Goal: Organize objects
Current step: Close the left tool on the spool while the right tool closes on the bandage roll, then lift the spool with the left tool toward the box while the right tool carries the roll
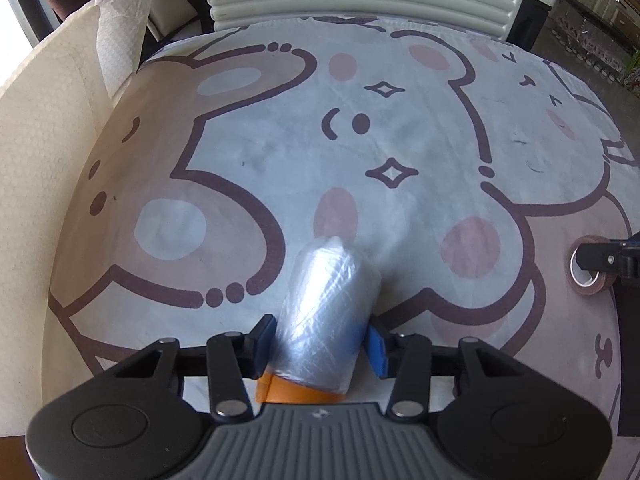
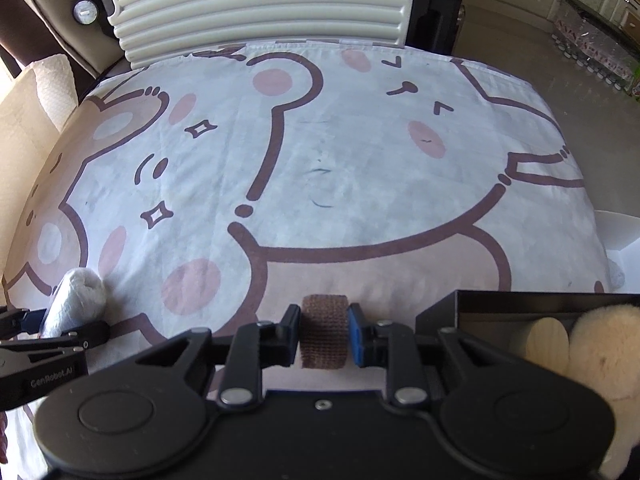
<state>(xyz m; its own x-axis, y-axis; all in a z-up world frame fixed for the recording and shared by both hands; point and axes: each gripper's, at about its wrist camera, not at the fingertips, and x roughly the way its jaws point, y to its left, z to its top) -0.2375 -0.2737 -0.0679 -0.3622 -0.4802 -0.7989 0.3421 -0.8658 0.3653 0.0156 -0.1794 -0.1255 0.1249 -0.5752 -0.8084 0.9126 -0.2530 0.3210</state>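
Clamping plastic roll (image 1: 326,316) and brown tape roll (image 2: 324,330), both tongs (image 1: 320,342) (image 2: 324,332) face bare sheet (image 2: 360,184).

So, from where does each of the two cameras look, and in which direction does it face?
Left wrist: sits on the left gripper, faces forward over the cartoon sheet; its fingers hold a clear plastic roll.
Right wrist: sits on the right gripper, facing the same way; its fingers hold a brown tape roll, beside a black box.
Shared: sheet, white suitcase, both rolls, each other's gripper.
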